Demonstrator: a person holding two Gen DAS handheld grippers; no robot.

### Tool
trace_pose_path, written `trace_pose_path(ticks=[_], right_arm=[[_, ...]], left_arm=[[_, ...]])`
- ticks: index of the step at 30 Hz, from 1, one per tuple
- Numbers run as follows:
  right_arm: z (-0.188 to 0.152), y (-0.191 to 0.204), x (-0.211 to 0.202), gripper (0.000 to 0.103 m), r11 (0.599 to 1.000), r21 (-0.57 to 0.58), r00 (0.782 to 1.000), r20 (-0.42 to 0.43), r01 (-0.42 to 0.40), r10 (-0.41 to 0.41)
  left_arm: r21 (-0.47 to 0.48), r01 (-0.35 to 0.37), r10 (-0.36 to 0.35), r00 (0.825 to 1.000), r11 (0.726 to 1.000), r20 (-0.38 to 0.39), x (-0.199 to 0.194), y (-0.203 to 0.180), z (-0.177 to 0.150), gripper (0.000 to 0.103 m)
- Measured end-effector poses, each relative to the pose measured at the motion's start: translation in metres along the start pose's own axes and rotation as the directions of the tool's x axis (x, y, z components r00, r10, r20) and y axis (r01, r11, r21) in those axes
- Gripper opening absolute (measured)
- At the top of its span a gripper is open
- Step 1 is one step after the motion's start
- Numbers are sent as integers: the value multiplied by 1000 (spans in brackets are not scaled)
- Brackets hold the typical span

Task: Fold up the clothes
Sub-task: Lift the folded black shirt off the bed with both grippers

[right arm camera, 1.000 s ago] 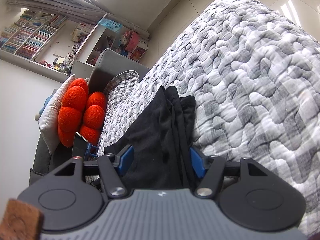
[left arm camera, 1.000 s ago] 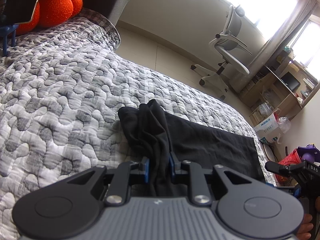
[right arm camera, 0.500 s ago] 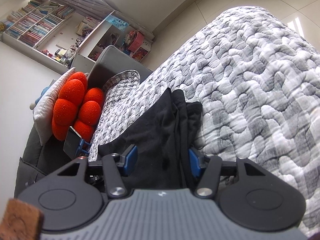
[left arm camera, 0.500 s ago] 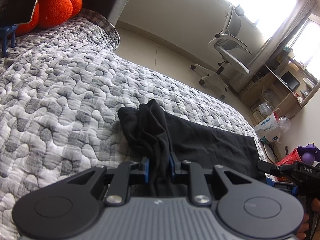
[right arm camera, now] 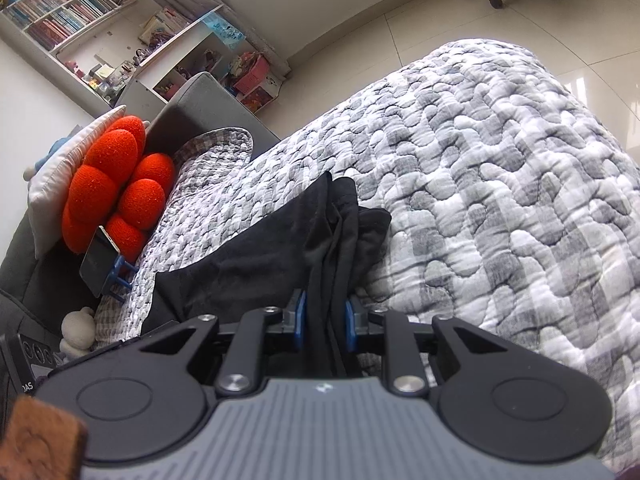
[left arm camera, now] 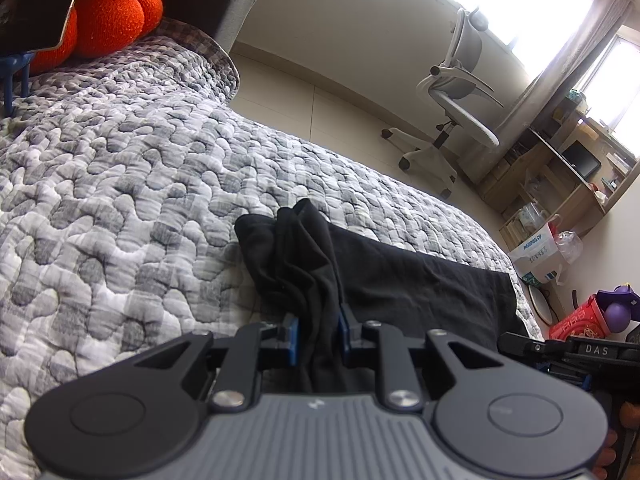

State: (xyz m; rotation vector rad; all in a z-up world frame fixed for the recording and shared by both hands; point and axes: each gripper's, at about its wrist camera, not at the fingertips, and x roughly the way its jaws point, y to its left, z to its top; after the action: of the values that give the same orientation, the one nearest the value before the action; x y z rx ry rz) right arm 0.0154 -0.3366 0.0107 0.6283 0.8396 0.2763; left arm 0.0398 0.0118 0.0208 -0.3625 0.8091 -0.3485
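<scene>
The right tool (right arm camera: 325, 326), wide apart a second ago, is closing its jaws around a bunched edge of the black garment (right arm camera: 256, 264) on the quilted bed (right arm camera: 500, 208), while the left tool (left arm camera: 318, 334) stays clamped on its own bunch, so both ends look ready for lifting into a fold.

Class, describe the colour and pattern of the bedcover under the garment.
The quilted bedcover is grey and white, in a blotchy check; clearest in the right wrist view.
</scene>
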Motion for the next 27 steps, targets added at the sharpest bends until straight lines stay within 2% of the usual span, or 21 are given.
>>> trace_pose_path(ticks=[22,27], right_arm=[[-5,17,5,26,994,-94,999,15,49,-47],[-8,34,7,17,975,-187,993,32,120,-116]], left_arm=[[50,-18,17,1000,999,6,0,-7,-1,21],[51,-20,20,1000,998,4,-1,-7,-1,21]])
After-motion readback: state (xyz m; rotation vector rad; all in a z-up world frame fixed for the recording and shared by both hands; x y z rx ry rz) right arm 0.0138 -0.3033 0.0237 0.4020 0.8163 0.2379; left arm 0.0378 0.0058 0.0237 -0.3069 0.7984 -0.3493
